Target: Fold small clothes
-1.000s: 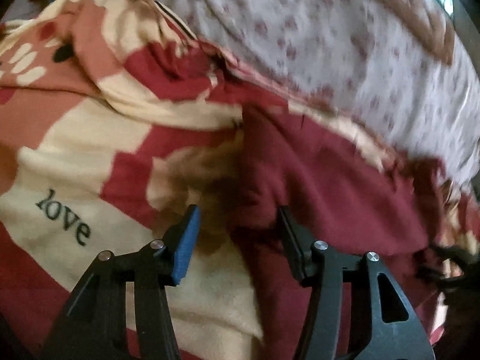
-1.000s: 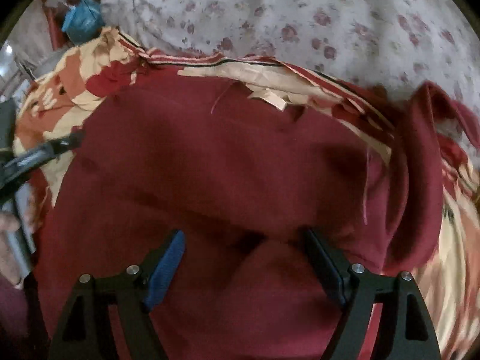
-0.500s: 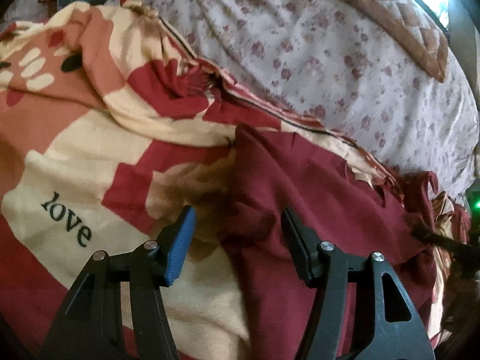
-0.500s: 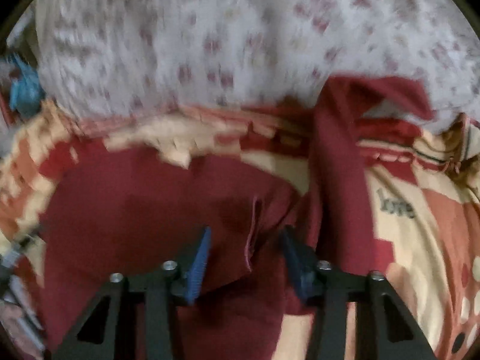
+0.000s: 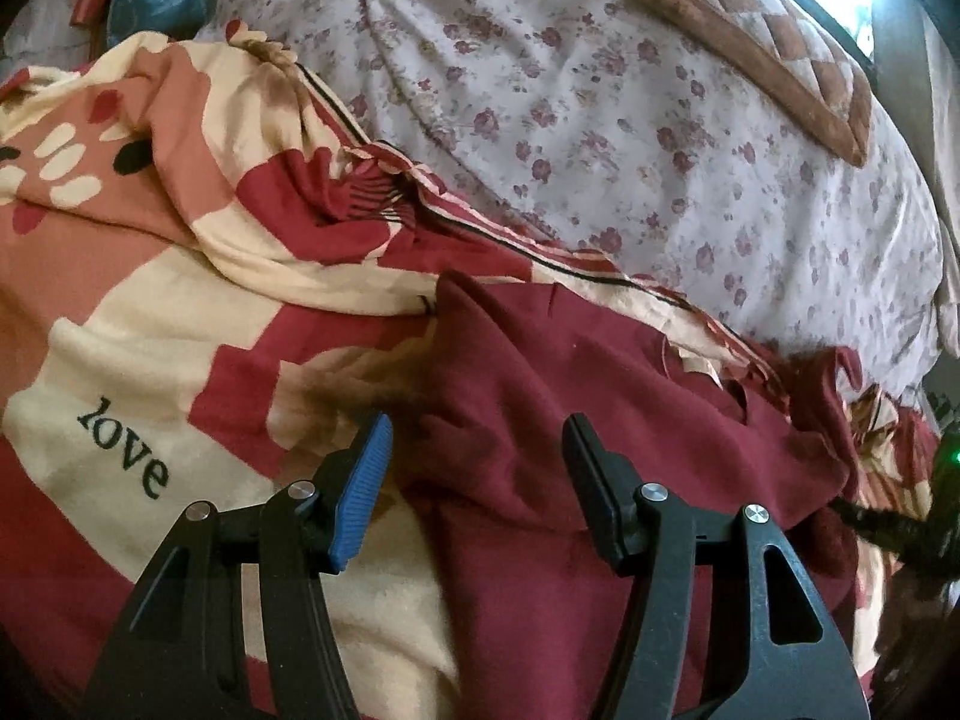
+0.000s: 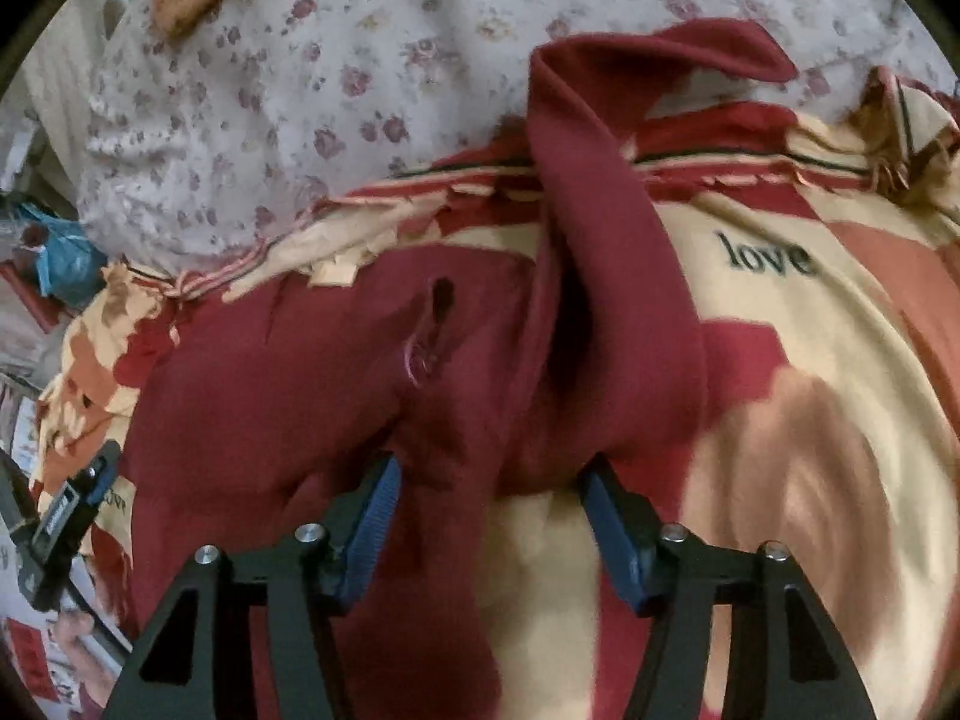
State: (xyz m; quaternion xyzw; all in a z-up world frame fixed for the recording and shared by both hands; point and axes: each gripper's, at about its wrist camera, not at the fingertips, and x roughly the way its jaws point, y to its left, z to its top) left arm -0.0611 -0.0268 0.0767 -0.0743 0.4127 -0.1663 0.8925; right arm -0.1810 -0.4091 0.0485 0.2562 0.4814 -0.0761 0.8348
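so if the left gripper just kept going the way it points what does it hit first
Most likely the maroon garment: its bunched edge lies between the open jaws of the left gripper, over the patterned blanket. Depth is hard to judge.

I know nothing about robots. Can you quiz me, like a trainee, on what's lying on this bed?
1. True or false: the maroon garment lies on a plain white sheet.
2. Which word is printed on the blanket?
3. What lies beyond the blanket? A: floral quilt. B: wooden floor. C: striped towel.

Key: 1 false, it lies on the patterned blanket. 2 love. 3 A.
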